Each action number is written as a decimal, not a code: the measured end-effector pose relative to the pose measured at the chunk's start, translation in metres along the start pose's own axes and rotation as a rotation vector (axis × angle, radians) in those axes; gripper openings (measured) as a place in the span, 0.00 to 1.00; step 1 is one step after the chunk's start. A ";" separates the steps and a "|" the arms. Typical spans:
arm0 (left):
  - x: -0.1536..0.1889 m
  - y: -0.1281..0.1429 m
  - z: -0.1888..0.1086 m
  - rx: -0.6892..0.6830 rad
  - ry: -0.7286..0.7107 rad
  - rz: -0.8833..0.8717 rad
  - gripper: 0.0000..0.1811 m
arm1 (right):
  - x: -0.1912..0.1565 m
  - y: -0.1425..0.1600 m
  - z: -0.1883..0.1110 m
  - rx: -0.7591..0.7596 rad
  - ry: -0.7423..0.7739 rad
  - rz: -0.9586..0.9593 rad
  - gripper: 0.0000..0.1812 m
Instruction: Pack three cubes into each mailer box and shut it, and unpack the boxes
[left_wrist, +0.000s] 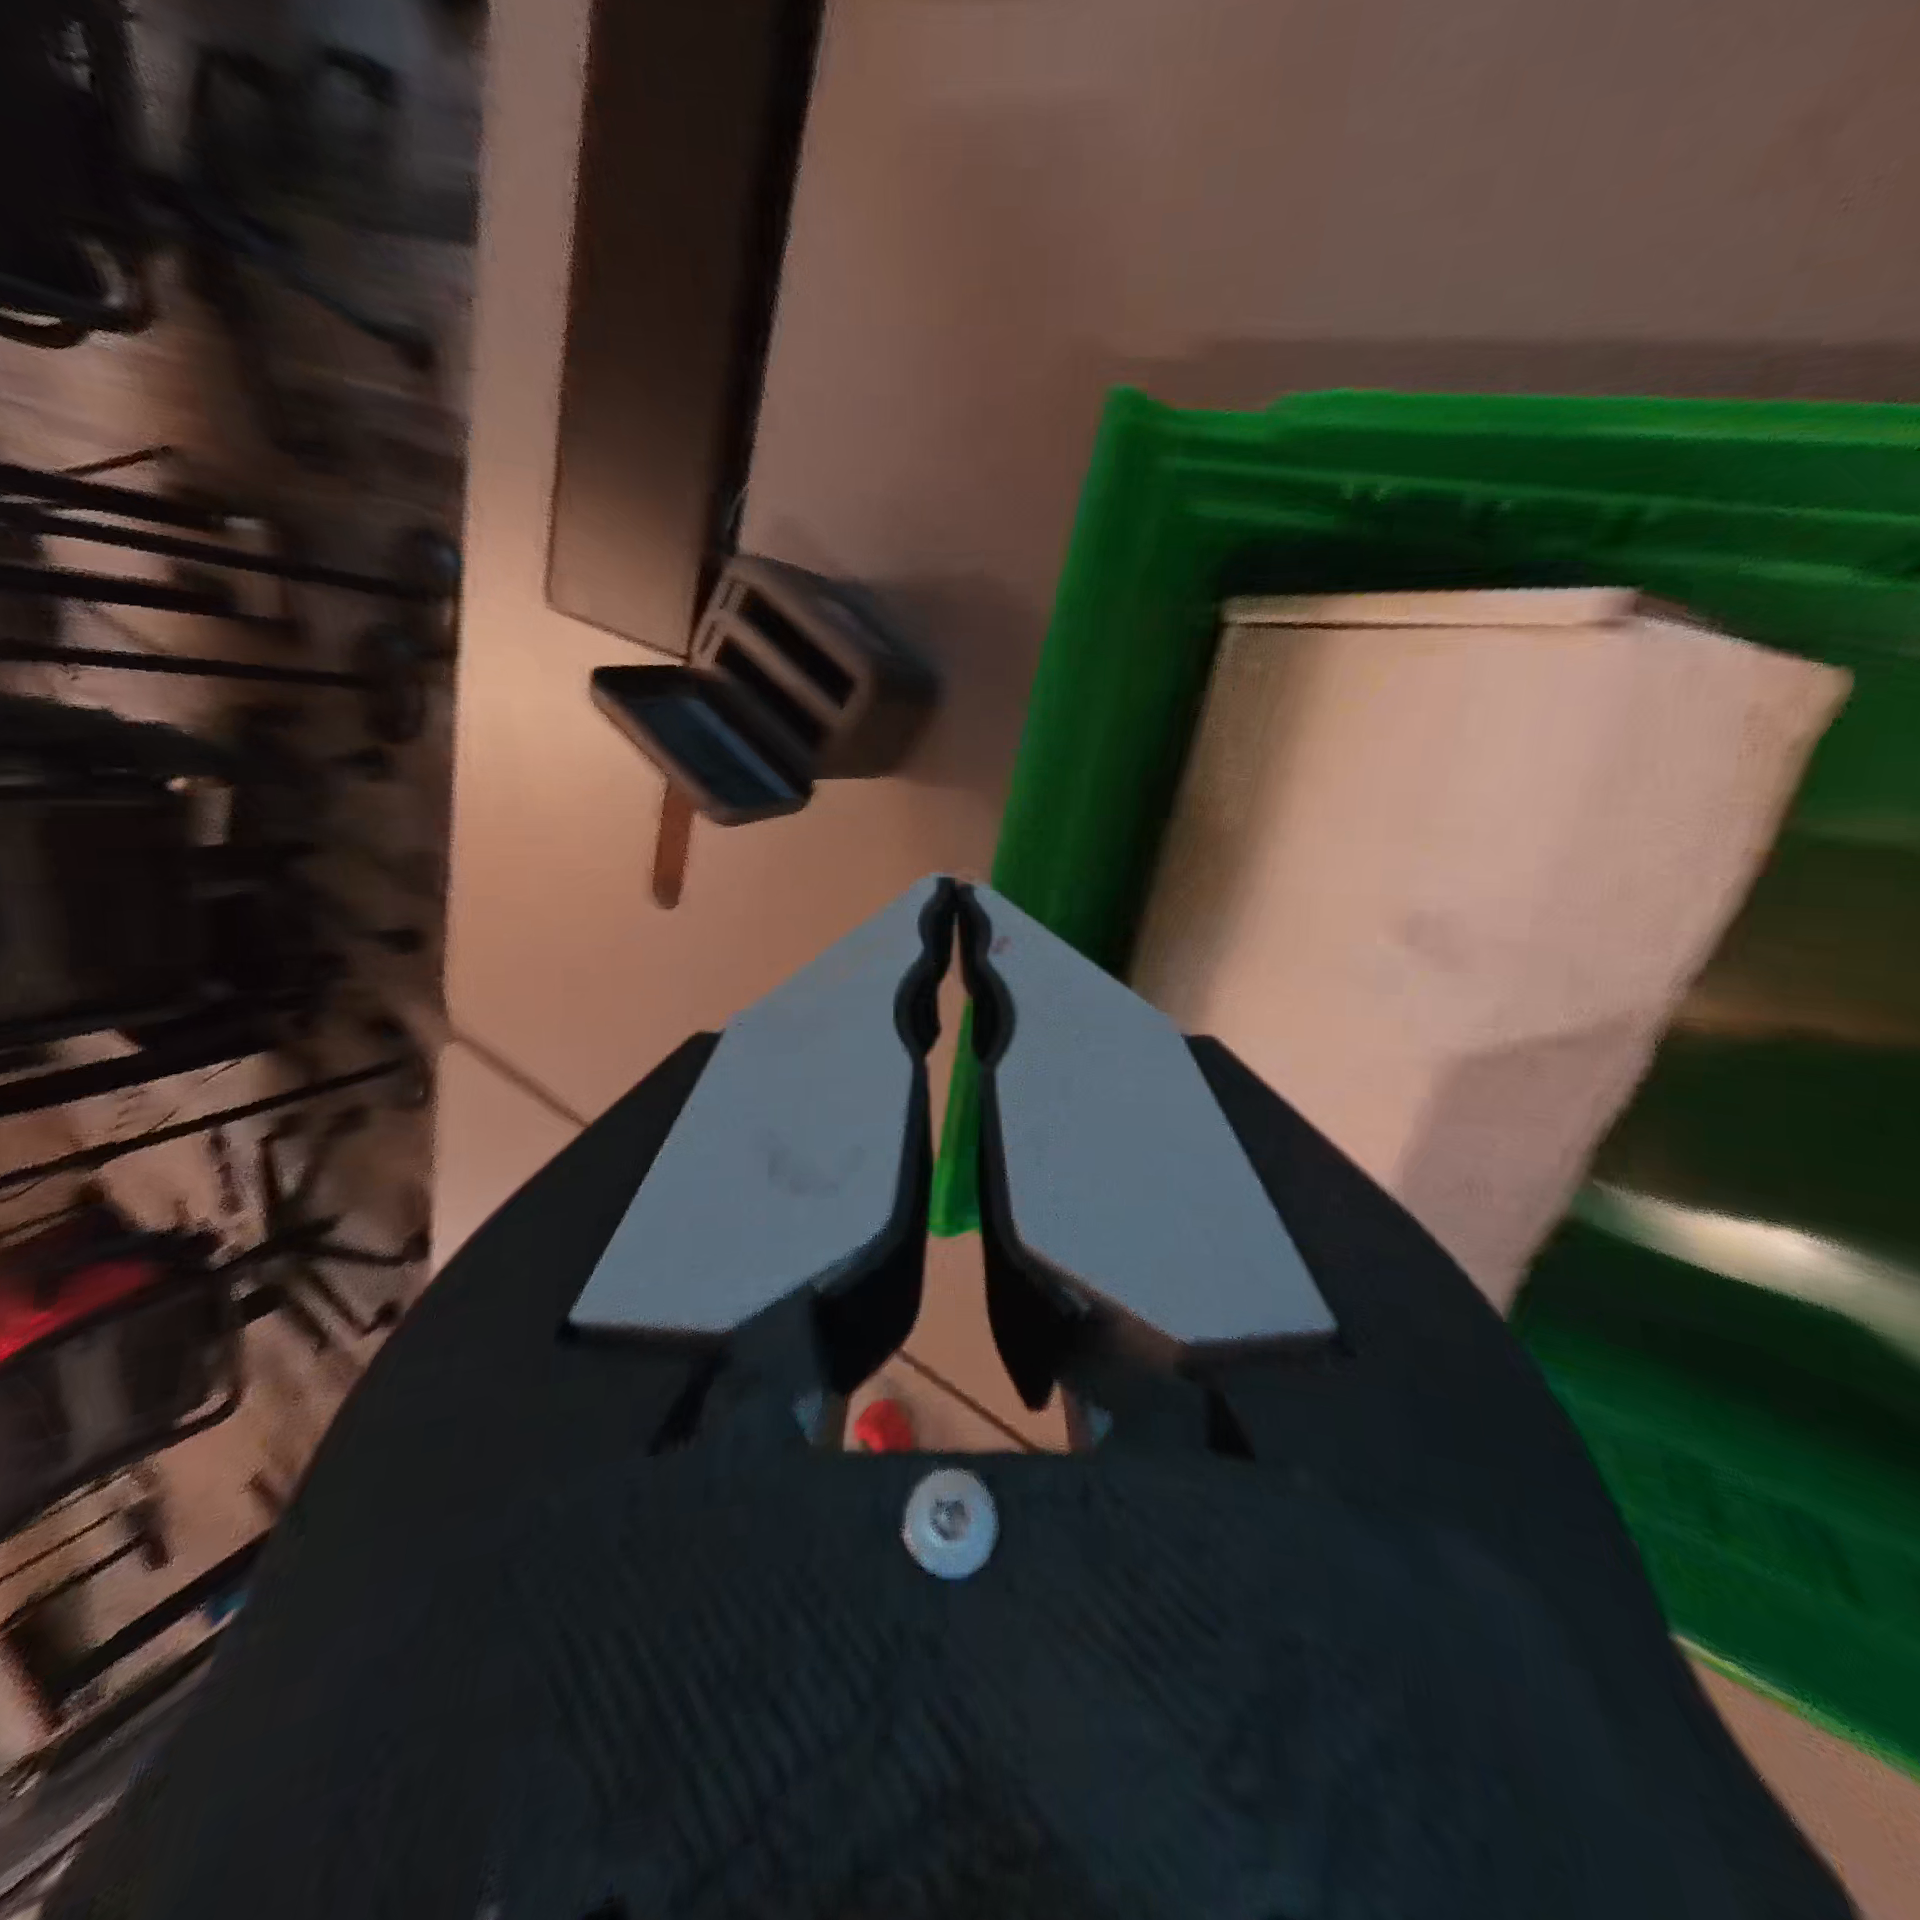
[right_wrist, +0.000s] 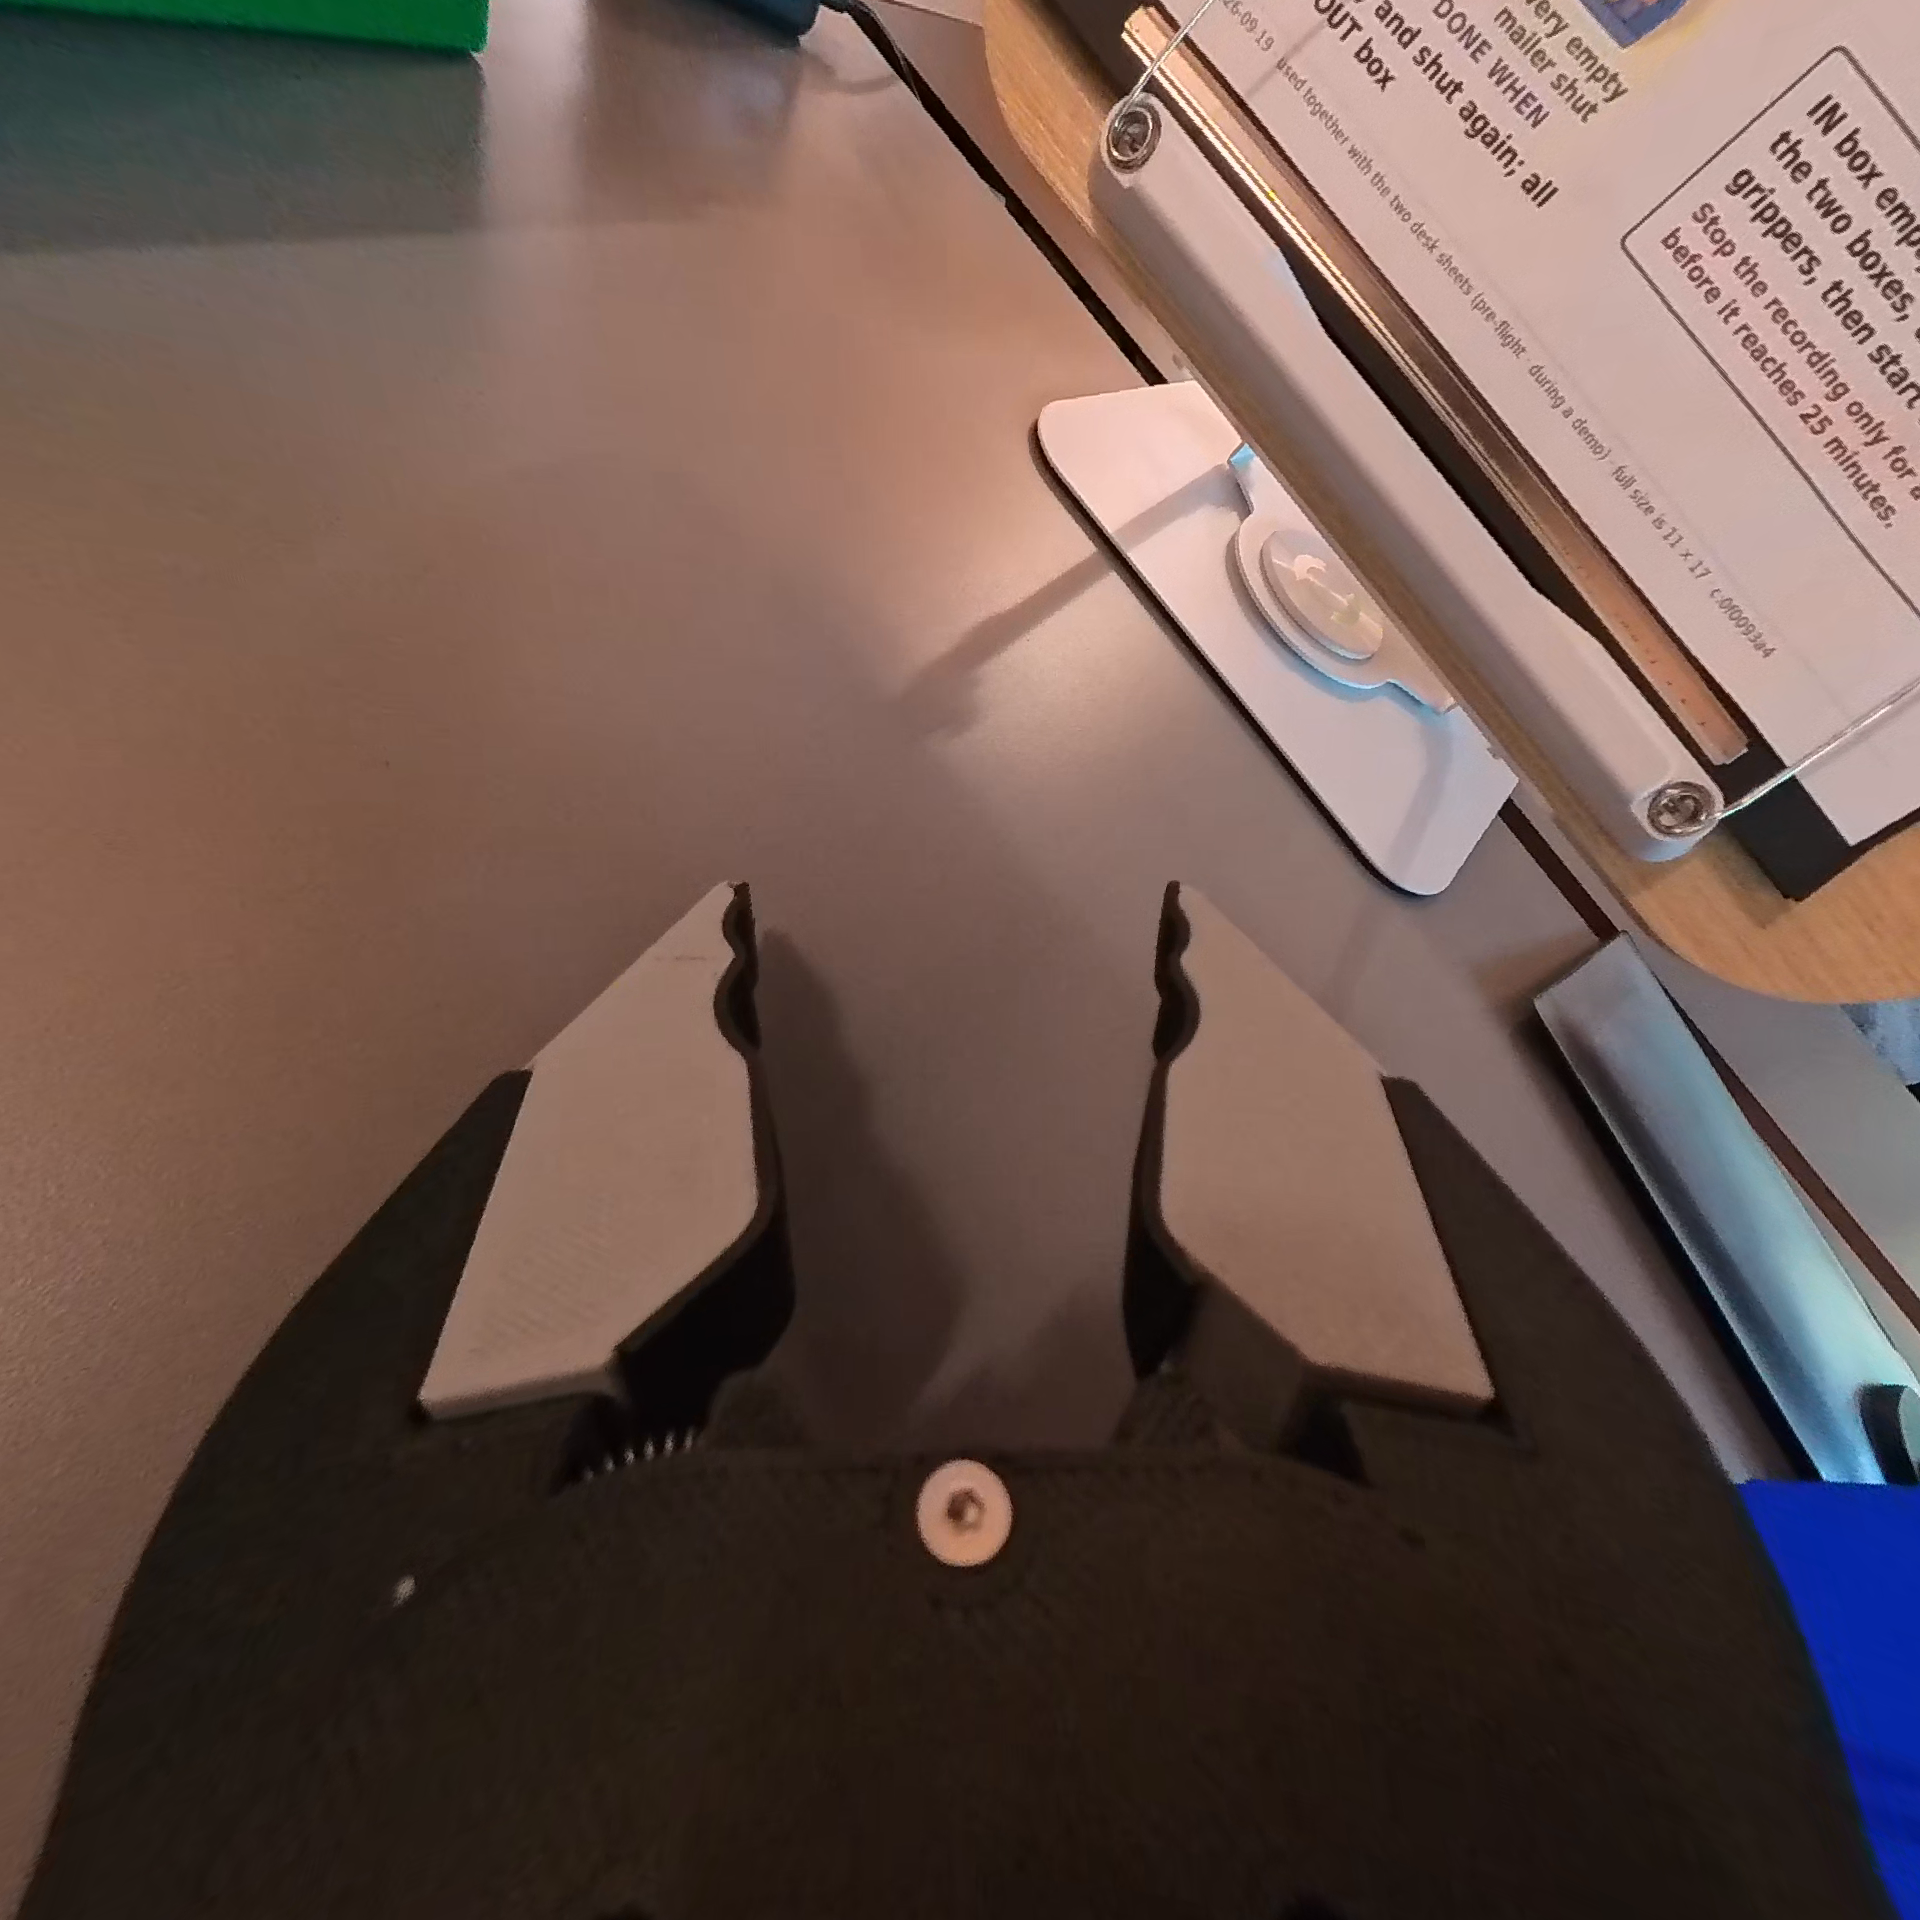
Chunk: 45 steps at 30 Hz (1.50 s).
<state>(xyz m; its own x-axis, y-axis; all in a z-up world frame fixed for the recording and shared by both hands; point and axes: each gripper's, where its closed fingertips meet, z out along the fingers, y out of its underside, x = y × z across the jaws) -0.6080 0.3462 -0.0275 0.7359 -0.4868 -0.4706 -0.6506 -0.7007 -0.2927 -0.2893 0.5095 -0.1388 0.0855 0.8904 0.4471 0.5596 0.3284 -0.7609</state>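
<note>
The left gripper (left_wrist: 951, 894) is hanging in the air with its fingertips pressed together and nothing between them, pointing past the corner of a green bin (left_wrist: 1101, 644). A pale cardboard mailer box (left_wrist: 1455, 894) is standing tilted inside that bin, leaning against its wall; its flaps look closed, though the picture is smeared, so I cannot be sure. Further off a dark stand (left_wrist: 675, 343) is rising from the tabletop (left_wrist: 520, 935).

The right gripper (right_wrist: 956, 904) is hovering low over a bare stretch of tabletop (right_wrist: 520, 520) with its fingers spread wide and holding nothing. Just beyond it a white metal foot (right_wrist: 1247, 623) is carrying a printed instruction sheet (right_wrist: 1662, 260) on a clip stand (it is lying beside a wooden board (right_wrist: 1049, 156)). A blue edge (right_wrist: 1829, 1662) is peeking in at the lower right, and a slip of green (right_wrist: 260, 21) at the top left.

No cubes are showing anywhere in either view, so I cannot say how many are packed. My guess is that the work is between steps: one box is sitting in the bin, both grippers are free, and whatever packing or unpacking is left cannot be counted from here.
</note>
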 end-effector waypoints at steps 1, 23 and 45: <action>0.000 0.002 0.001 -0.019 -0.006 0.007 0.00 | 0.000 0.000 0.000 0.000 0.000 0.000 0.42; 0.153 0.027 0.049 -0.156 -0.031 0.214 0.51 | -0.005 -0.001 -0.002 -0.001 0.001 -0.028 0.41; 0.137 -0.003 -0.019 -0.128 0.877 -0.202 0.31 | -0.010 0.000 -0.001 -0.008 -0.022 -0.041 0.41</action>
<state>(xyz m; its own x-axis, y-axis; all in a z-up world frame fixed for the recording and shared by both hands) -0.5013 0.2711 -0.0751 0.7464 -0.5341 0.3970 -0.5067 -0.8429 -0.1813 -0.2888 0.5006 -0.1426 0.0442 0.8831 0.4672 0.5689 0.3621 -0.7384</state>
